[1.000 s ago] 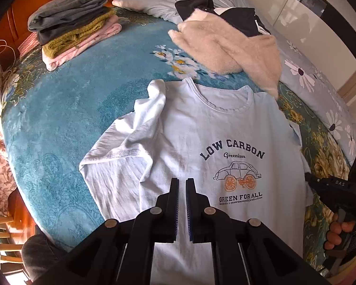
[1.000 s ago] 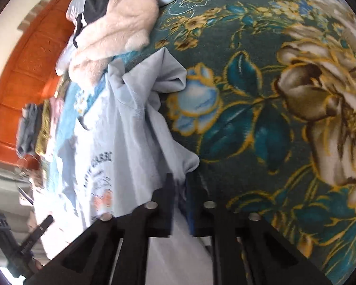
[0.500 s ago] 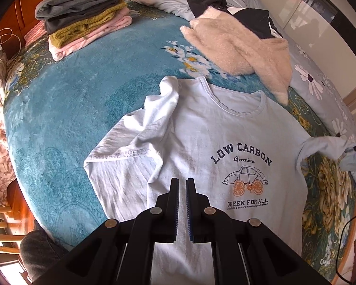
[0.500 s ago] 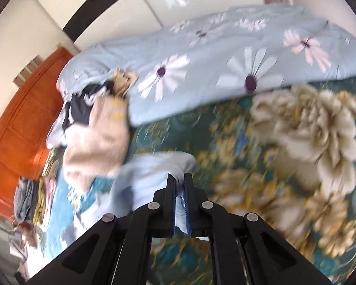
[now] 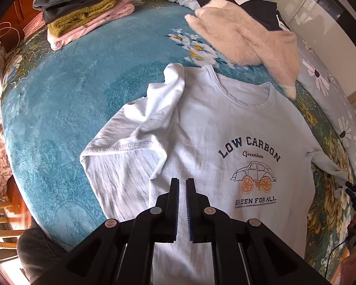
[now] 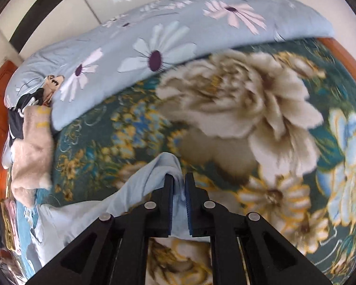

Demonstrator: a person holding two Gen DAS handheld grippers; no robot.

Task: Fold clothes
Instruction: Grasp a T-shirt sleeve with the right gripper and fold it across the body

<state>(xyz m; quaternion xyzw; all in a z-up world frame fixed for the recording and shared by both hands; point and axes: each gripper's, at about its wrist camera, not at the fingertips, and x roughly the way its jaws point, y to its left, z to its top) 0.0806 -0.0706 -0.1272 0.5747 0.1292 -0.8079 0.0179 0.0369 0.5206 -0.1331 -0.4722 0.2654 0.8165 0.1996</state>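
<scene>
Right now the shirt (image 5: 225,142) is lying face up on the blanket (image 5: 66,90), just ahead of and partly beneath my left claw (image 5: 182,185), with its print sitting ahead and to the right of that claw's tips. Its near sleeve (image 5: 130,128) is lying crumpled and folded over ahead to the left, hem stitching showing. Its far sleeve (image 6: 154,178) is stretching off to the right, and my right claw (image 6: 178,182) is clamping down on the end of it, cloth bunching between the two fingers and draping over the left one. From the left camera I am seeing that right claw only at the far right edge, with fingers of a hand (image 5: 354,220) around it.

My left claw is holding nothing; its fingers are sitting nearly together with a thin gap between them, hovering above the lower part of the shirt. Whether it is touching the fabric I cannot tell.

Farther ahead of the left claw, a fluffy cream sweater (image 5: 244,40) is lying past the collar, over a dark garment (image 5: 261,9). Far ahead to the left, a stack (image 5: 83,7) of folded clothes is sitting. Ahead of the right claw, the floral bedspread (image 6: 249,109) is spreading out, blurred, with a daisy duvet (image 6: 154,42) heaped beyond it.
</scene>
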